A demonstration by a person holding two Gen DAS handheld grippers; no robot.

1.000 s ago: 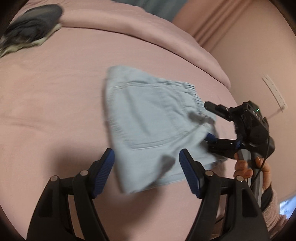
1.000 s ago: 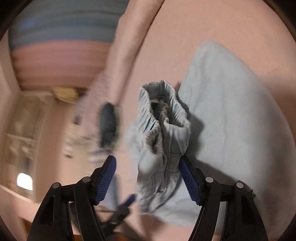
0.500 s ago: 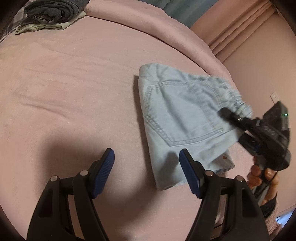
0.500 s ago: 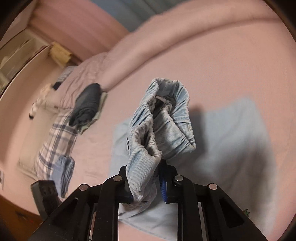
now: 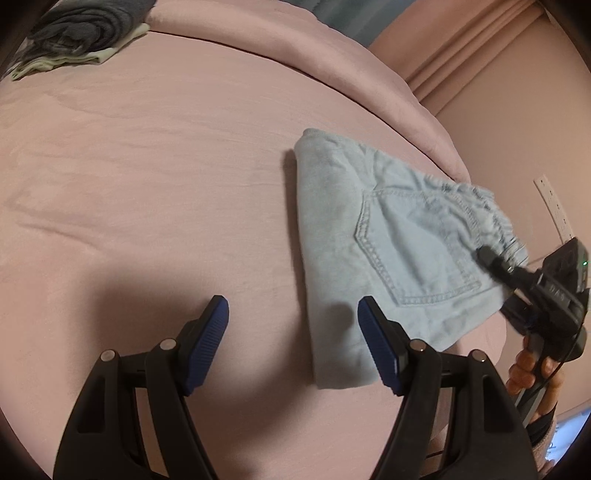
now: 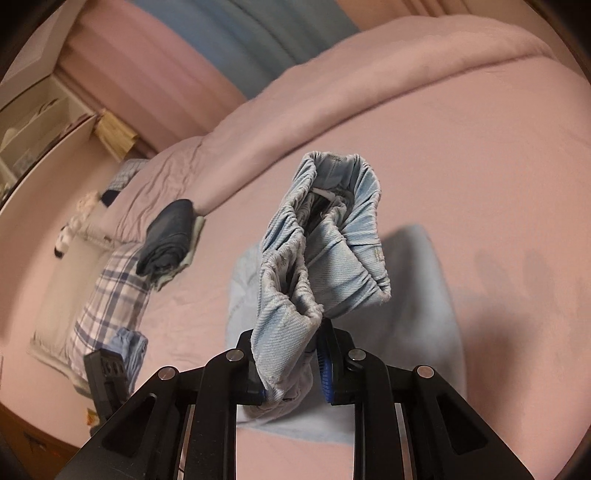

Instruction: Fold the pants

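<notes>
We are working on the pink bed point(image 5: 166, 166), and we are taking the pale denim pants point(image 5: 388, 251) as our landmark. They are lying already folded into a compact bundle with the back pocket point(image 5: 413, 254) facing up, near the side of the bed where the right hand is holding its tool. A dark folded pile point(image 5: 77, 33) is sitting well apart from the pants, toward the head of the bed, with a plaid garment point(image 6: 110, 291) beside it.

The long axis of the pants is running from the folded edge, which is lying flat on the bed, out to the gathered waistband point(image 6: 328, 236), which is being held up off the surface. That is the relation we are judging the next move by: the free, liftable end is the waistband, and it is pointing away from the folded edge, so carrying it over toward that edge should make the next fold.

Our right gripper point(image 6: 291, 373) is nearest, clamped tight on the waistband with the cloth bunched between its blue pads. Our left gripper point(image 5: 293, 332) is spread wide and gripping nothing, hovering just beside the near corner of the pants, with one finger over the cloth.
</notes>
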